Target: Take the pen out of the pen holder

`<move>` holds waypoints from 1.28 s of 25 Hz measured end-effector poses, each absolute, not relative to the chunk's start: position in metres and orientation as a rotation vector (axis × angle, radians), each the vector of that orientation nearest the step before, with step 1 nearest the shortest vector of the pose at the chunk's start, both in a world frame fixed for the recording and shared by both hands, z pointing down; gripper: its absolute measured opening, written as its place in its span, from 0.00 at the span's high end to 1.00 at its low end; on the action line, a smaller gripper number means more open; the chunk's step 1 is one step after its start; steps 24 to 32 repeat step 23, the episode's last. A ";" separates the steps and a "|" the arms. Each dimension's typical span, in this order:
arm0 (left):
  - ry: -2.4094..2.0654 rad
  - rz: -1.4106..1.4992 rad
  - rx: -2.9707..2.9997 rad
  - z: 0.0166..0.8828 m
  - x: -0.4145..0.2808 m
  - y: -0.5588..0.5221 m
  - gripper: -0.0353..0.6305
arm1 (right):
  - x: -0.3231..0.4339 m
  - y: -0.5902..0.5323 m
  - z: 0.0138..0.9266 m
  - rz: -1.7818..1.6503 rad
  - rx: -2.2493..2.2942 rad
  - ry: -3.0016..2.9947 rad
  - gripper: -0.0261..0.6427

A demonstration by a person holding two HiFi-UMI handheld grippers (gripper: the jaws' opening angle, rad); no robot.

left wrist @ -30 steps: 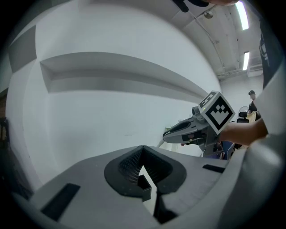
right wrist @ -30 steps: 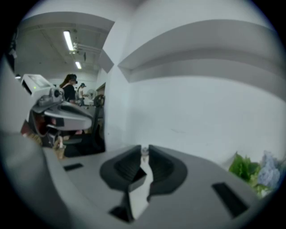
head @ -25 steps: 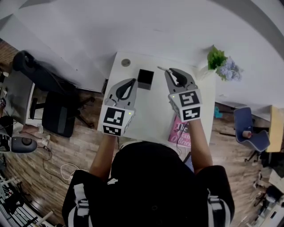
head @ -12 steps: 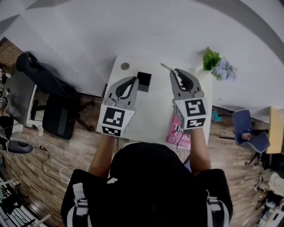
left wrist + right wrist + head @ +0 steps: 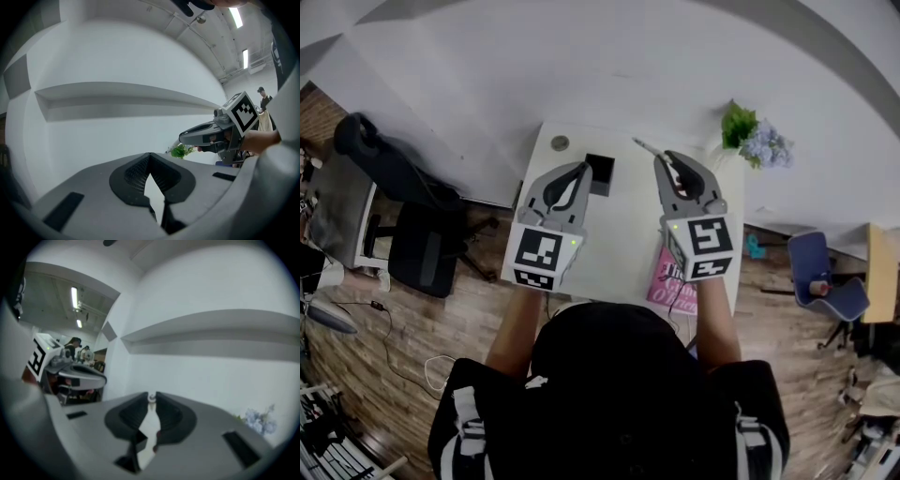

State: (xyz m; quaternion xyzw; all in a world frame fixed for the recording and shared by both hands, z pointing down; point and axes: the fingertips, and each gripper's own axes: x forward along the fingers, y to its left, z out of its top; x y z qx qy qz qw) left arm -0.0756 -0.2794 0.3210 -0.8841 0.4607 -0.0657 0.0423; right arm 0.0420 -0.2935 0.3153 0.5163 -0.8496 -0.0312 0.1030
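Pen pinched in right gripper fingers, clear of pen holder on desk; left gripper fingers together, empty.

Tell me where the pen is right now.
In the head view the pen is clamped in the right gripper, poking out past its tips over the white desk, just right of the black pen holder.

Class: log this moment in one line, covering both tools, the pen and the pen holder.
right tool: shut on pen | left tool: shut, empty | pen: out of pen holder | pen holder: on table
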 end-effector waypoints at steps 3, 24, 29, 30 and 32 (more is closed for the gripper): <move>1.410 -0.199 -2.705 0.321 -0.075 -0.278 0.92 | 0.042 -0.291 0.316 -0.095 1.523 -2.508 0.85; 1.409 -0.192 -2.709 0.322 -0.078 -0.274 0.92 | 0.033 -0.286 0.319 -0.068 1.497 -2.536 0.85; 1.409 -0.192 -2.709 0.322 -0.078 -0.274 0.92 | 0.033 -0.286 0.319 -0.068 1.497 -2.536 0.85; 1.409 -0.192 -2.709 0.322 -0.078 -0.274 0.92 | 0.033 -0.286 0.319 -0.068 1.497 -2.536 0.85; 1.409 -0.192 -2.709 0.322 -0.078 -0.274 0.92 | 0.033 -0.286 0.319 -0.068 1.497 -2.536 0.85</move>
